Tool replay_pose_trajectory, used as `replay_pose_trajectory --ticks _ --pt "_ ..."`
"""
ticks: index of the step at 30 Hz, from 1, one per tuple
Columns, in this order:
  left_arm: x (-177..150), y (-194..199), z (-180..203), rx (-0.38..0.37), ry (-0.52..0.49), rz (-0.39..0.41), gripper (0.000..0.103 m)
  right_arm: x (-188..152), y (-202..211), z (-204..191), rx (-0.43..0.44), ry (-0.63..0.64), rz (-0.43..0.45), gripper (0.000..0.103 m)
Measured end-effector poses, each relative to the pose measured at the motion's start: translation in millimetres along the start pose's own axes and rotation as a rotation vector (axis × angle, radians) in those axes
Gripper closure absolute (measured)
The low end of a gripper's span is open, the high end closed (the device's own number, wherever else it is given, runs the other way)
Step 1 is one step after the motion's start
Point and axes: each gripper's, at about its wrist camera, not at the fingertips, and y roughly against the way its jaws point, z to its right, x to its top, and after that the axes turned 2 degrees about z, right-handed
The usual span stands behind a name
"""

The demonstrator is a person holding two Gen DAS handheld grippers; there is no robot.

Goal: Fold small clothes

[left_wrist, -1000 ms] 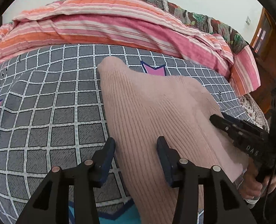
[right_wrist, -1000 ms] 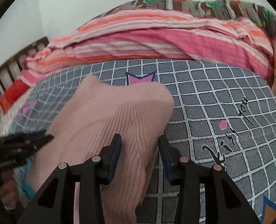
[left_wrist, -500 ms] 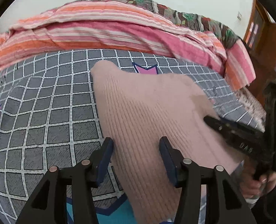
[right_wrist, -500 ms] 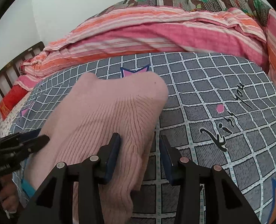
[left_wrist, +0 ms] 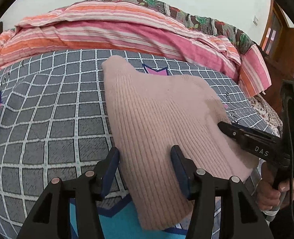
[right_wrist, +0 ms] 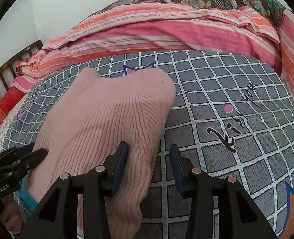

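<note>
A pink ribbed knit garment [left_wrist: 157, 115] lies flat on the grey checked bedsheet [left_wrist: 47, 109]. My left gripper [left_wrist: 145, 160] stands open low over its near left edge. One finger is just off the cloth over the sheet and the other is above the knit, neither pressing it. My right gripper [right_wrist: 148, 159] is open at the garment's [right_wrist: 107, 115] near right edge, its left finger [right_wrist: 121, 163] on the knit and its right finger [right_wrist: 175, 165] over bare sheet. Each view shows the other gripper from the side: right gripper [left_wrist: 246, 137], left gripper [right_wrist: 21, 159].
A rolled pink and orange striped quilt [left_wrist: 127, 31] runs along the far side of the bed, with a floral blanket behind it. A wooden headboard [right_wrist: 5, 73] stands at the left and wooden furniture [left_wrist: 282, 45] at the right. A hand [left_wrist: 272, 195] holds the right gripper's handle.
My left gripper's jaws have spread a little wider and it has shifted slightly along the garment's left edge. The right gripper has stayed put, jaws unchanged.
</note>
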Motion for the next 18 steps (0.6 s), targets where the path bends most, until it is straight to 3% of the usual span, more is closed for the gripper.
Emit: replay_pose_trajectory --ticks 6,11,18 --pt "-9 11 6 0.015 -0.044 -0.010 0.048 -5 10 -2 -0.024 0.002 0.005 0.062" --pt "-19 25 -3 0.011 0.005 -0.029 0.048 -15 34 -1 0.006 -0.031 0.026 0.061" --pt "-19 68 13 0.080 -0.029 -0.001 0.050 -25 73 -8 -0.037 -0.043 0.007 0.058"
